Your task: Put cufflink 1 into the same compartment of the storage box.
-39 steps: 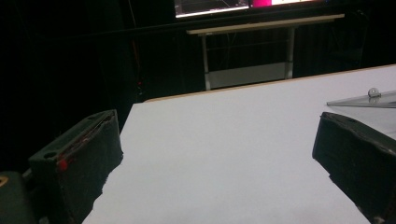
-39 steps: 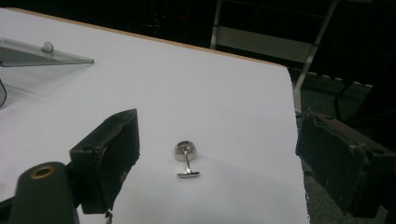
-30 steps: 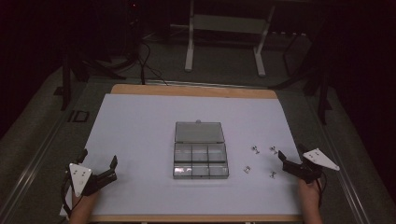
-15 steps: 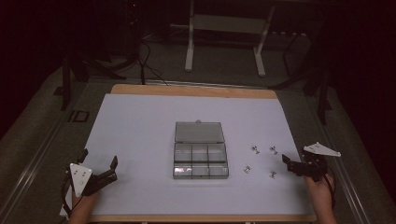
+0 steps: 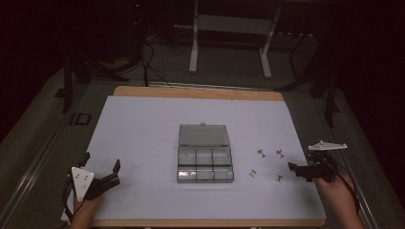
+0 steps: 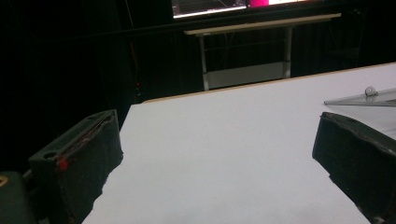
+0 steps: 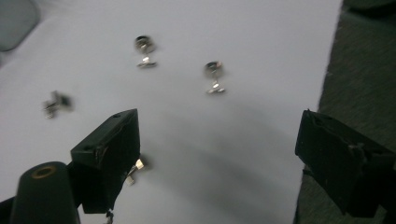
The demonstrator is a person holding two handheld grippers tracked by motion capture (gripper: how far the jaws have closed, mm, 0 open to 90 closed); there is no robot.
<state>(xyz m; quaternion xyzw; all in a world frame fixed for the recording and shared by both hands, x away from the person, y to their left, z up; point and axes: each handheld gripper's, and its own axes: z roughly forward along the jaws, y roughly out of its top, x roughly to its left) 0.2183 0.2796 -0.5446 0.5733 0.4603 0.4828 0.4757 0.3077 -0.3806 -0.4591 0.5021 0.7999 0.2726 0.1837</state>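
A clear compartment box [image 5: 205, 164] lies in the middle of the white mat, its lid [image 5: 204, 135] laid open behind it. Several small silver metal pieces lie to its right, among them one [image 5: 261, 153], another [image 5: 280, 153] and a nearer one [image 5: 279, 178]. My right gripper [image 5: 295, 170] is open just right of them, tilted down at the mat. In the right gripper view [image 7: 219, 121] one piece [image 7: 135, 167] lies by the left jaw and two [image 7: 145, 46] [image 7: 214, 72] lie farther off. My left gripper [image 5: 101, 163] [image 6: 217, 126] stands open at the front left with nothing between its jaws.
The mat's right edge [image 7: 327, 70] runs close beside the right jaw, with dark floor beyond. The lid's edge [image 6: 369, 97] shows at the right of the left gripper view. A desk frame [image 5: 229, 28] stands behind the table.
My right gripper has tipped nose-down and shifted slightly right and farther away, its grey plate lifting. The left gripper, the box and the metal pieces have not moved.
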